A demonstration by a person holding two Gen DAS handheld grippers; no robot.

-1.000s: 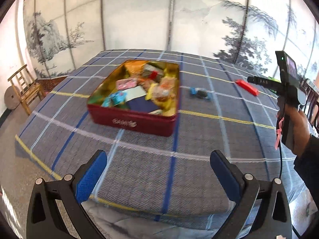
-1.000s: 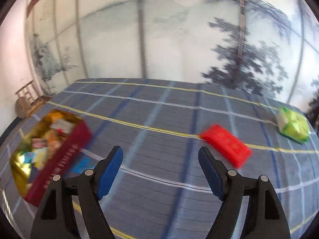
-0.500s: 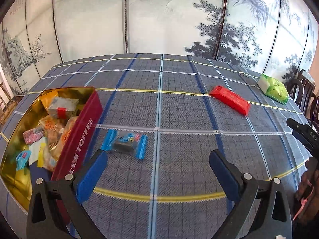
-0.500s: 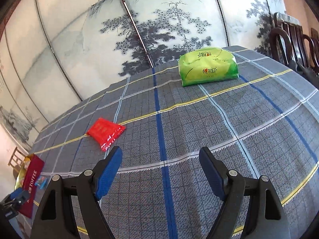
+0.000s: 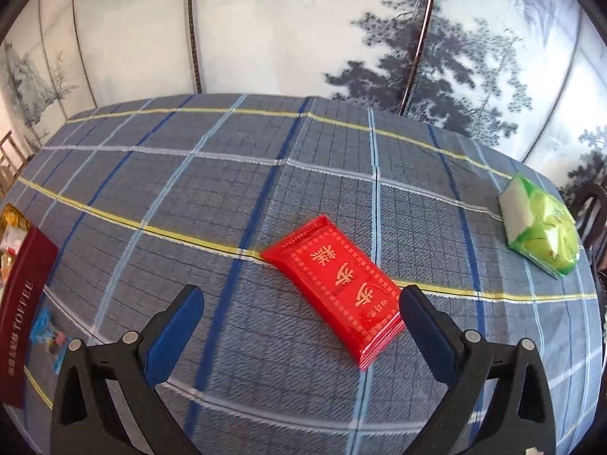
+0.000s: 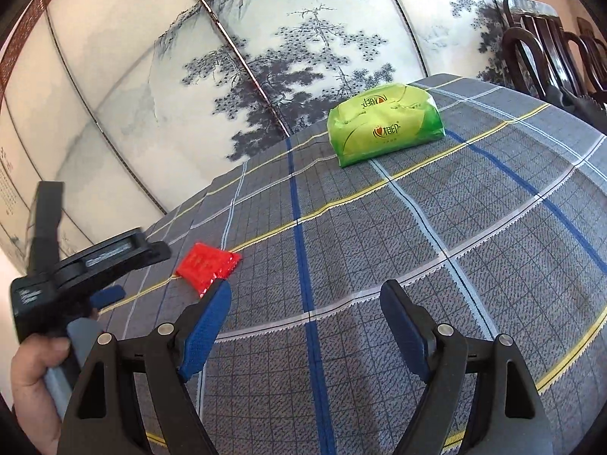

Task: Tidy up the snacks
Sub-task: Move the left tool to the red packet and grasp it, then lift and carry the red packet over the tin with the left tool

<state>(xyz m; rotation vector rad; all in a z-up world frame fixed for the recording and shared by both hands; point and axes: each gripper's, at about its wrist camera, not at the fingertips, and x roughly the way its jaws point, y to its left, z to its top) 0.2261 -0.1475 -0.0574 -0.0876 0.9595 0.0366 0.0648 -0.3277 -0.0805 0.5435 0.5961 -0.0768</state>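
A flat red snack packet [image 5: 335,286] with gold lettering lies on the checked tablecloth, just ahead of my left gripper [image 5: 299,307]. That gripper stands open and empty, its right pad close to the packet's near end. A dark red toffee tin [image 5: 21,322] filled with snacks sits at the far left edge, a small blue-wrapped snack [image 5: 47,335] beside it. In the right wrist view my right gripper [image 6: 305,303] is open with nothing between its fingers. The red packet [image 6: 206,265] shows at its left, a green pack [image 6: 385,129] lies far ahead.
A person's hand [image 6: 34,383] holds the left gripper's body [image 6: 81,261] at the left of the right wrist view. Dark wooden chairs [image 6: 550,53] stand past the table's right edge. A painted folding screen [image 5: 303,30] backs the table. The green pack [image 5: 538,225] lies near the right edge.
My left gripper swept right from the tin to the red packet, which now lies just before its pads. The right gripper rolled and swung toward the green pack, then held still.
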